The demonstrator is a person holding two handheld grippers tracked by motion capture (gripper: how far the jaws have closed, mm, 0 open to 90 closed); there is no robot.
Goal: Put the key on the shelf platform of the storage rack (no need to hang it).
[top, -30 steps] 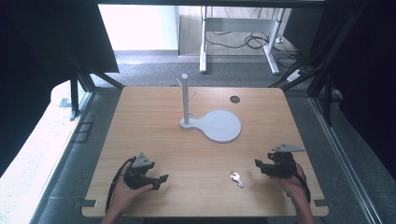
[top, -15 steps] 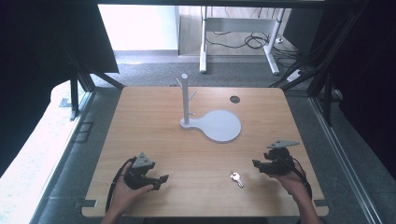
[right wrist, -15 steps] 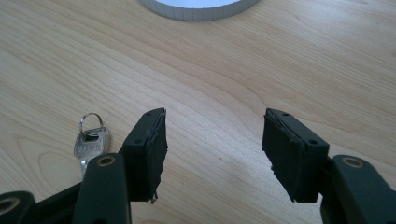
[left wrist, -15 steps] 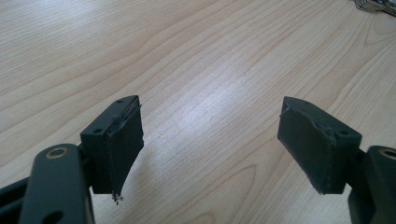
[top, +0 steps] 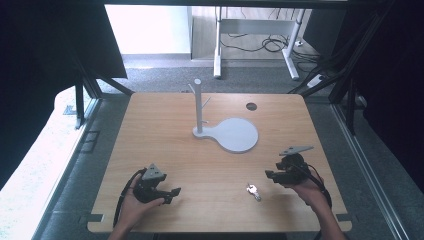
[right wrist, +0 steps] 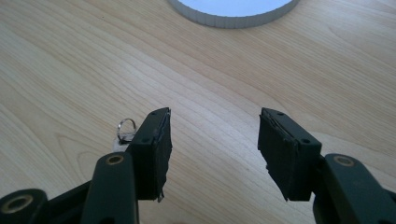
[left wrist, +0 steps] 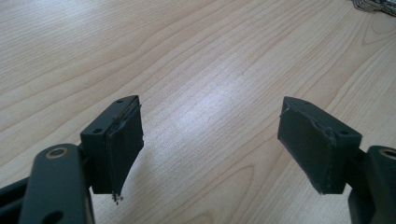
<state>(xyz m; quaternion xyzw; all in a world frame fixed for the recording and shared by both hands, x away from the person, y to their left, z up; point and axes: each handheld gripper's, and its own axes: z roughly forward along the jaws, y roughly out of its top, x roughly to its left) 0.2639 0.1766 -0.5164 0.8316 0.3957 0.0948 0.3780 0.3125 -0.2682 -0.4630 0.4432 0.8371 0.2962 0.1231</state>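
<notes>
Change: my right gripper (top: pixel 270 175), at the lower right of the high view, has just been closing its jaws and has edged toward the key (top: pixel 253 191); nothing sits between them.
Right gripper state: part open, empty.
Key: flat on the table (top: pixel 165 125), lower centre, just left of my right gripper; its ring (right wrist: pixel 126 126) peeks beside the left jaw.
Left gripper (top: pixel 174 192): wide open, empty, resting lower left.
Meaning: the pickup is not yet made; I judge I must line up on the key.
Stand (top: pixel 198 107): upper centre, waiting.

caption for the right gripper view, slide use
Right claw open above the wooden table, key beside its jaw.
</notes>
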